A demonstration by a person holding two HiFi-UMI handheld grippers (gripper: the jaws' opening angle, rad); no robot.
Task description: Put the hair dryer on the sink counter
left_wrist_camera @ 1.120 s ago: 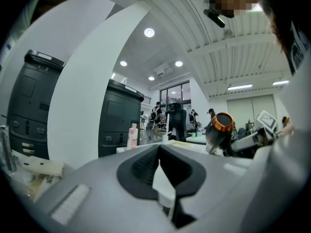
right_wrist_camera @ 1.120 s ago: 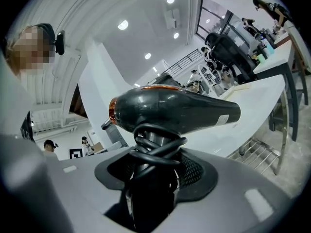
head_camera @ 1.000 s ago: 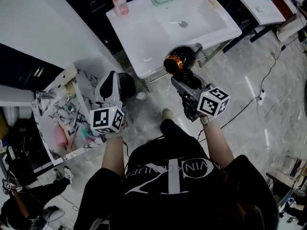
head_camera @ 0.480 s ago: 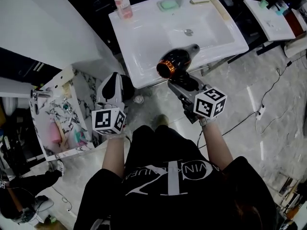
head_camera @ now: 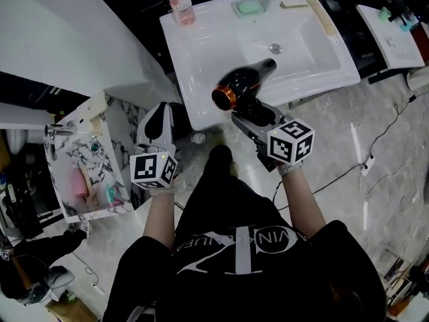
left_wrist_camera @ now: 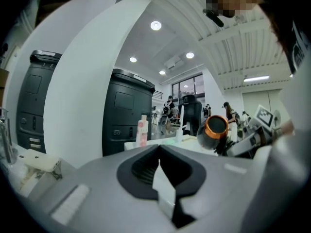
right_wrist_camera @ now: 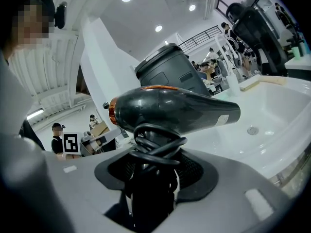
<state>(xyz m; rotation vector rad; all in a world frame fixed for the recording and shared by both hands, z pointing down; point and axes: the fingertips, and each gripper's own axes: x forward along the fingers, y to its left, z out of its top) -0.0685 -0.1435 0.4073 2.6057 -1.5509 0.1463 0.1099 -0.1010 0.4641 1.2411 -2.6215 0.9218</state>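
Note:
A black hair dryer (head_camera: 242, 84) with a copper-coloured end ring has its cord wound round the handle. My right gripper (head_camera: 249, 110) is shut on that handle and holds the dryer body (right_wrist_camera: 177, 111) level over the front part of the white sink counter (head_camera: 201, 66). The nozzle points toward the basin drain (head_camera: 275, 47). My left gripper (head_camera: 155, 123) hangs left of the counter over the floor, shut with nothing in it. From the left gripper view the dryer's copper ring (left_wrist_camera: 215, 126) shows at the right.
A pink bottle (head_camera: 181, 4) stands at the counter's back left, a green soap dish (head_camera: 249, 7) and tap behind the basin. A marbled shelf (head_camera: 84, 159) with small items lies at the left. A cable (head_camera: 375, 159) runs over the grey floor at the right.
The right gripper has carried the hair dryer forward and left, from off the counter's front edge to over the counter. The left gripper has stayed about where it was.

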